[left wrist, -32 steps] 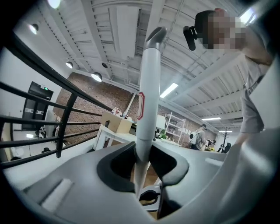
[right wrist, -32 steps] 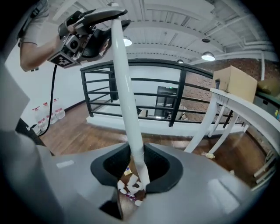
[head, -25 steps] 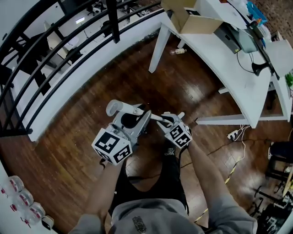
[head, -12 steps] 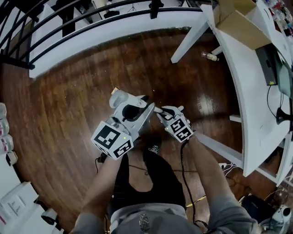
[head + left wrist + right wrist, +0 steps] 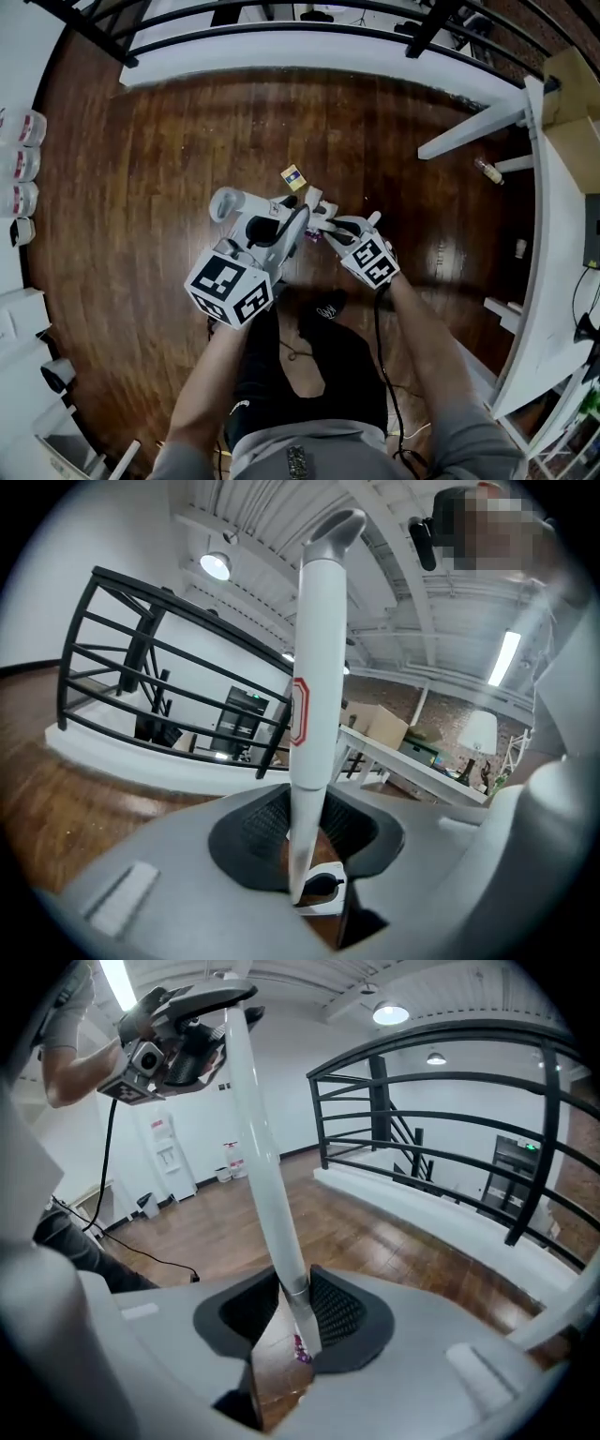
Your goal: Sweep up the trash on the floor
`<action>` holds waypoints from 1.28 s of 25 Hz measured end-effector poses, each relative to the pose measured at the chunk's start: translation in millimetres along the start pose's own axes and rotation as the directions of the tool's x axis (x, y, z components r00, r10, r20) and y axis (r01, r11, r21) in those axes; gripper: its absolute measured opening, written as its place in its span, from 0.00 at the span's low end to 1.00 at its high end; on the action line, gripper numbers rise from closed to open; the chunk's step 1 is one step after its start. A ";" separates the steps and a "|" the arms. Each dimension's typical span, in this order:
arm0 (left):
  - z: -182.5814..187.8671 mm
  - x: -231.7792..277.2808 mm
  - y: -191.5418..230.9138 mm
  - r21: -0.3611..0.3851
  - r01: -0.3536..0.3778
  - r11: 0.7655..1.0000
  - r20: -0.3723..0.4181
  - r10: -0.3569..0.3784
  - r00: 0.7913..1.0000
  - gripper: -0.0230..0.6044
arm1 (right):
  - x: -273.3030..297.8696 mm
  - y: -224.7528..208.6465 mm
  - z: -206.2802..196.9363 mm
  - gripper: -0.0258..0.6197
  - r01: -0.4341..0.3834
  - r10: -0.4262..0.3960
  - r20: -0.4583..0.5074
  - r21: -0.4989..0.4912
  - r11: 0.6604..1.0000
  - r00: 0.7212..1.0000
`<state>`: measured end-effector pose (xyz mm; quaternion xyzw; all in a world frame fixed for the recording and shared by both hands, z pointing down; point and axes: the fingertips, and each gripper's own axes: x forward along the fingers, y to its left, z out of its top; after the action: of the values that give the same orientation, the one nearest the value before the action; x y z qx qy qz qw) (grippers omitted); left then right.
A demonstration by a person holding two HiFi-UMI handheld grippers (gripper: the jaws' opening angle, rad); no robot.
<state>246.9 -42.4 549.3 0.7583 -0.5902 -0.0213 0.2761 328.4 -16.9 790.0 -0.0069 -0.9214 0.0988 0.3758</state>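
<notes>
A small yellow-and-blue scrap [image 5: 293,176] lies on the dark wood floor just beyond both grippers. A purple scrap [image 5: 312,238] [image 5: 300,1349] lies right under the tips. My left gripper [image 5: 281,221] [image 5: 300,855] is shut on an upright white handle [image 5: 314,667] with a red-outlined label and a curved grip on top [image 5: 225,202]. My right gripper [image 5: 328,225] [image 5: 291,1321] is shut on a slanted white pole [image 5: 262,1166] at its metal collar. The lower ends of both poles are hidden behind the grippers.
A black railing [image 5: 281,11] over a white ledge runs along the far side. A white table [image 5: 553,244] with a slanted leg [image 5: 469,139] stands at the right, and a small bottle [image 5: 487,171] lies near it. Containers [image 5: 23,127] line the left wall. A cable [image 5: 380,347] trails by my feet.
Both grippers have dropped toward the floor and tilted down, still holding their poles. The head view has swung, so the table now sits at the far right and the scrap lies ahead.
</notes>
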 end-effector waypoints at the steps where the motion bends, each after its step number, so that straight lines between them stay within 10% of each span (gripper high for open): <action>1: 3.9 -8.2 7.5 0.001 -0.024 1.000 0.006 0.024 1.000 0.18 | 8.7 4.7 9.0 0.19 -0.016 0.016 0.005 -0.010 1.000 1.000; 18: 66.0 -101.4 101.5 0.042 -0.202 0.978 0.072 0.199 0.977 0.18 | 108.9 52.6 135.8 0.19 -0.107 0.117 0.081 -0.122 0.987 0.990; 32: 124.3 -95.7 108.6 0.103 0.045 0.994 -0.023 -0.042 0.999 0.18 | 94.0 64.9 186.6 0.19 0.007 -0.015 0.082 0.094 0.996 0.997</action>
<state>77.5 -21.0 464.2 0.7845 -0.5710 0.0111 0.2418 127.5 21.9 712.5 0.0198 -0.9305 0.1402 0.3379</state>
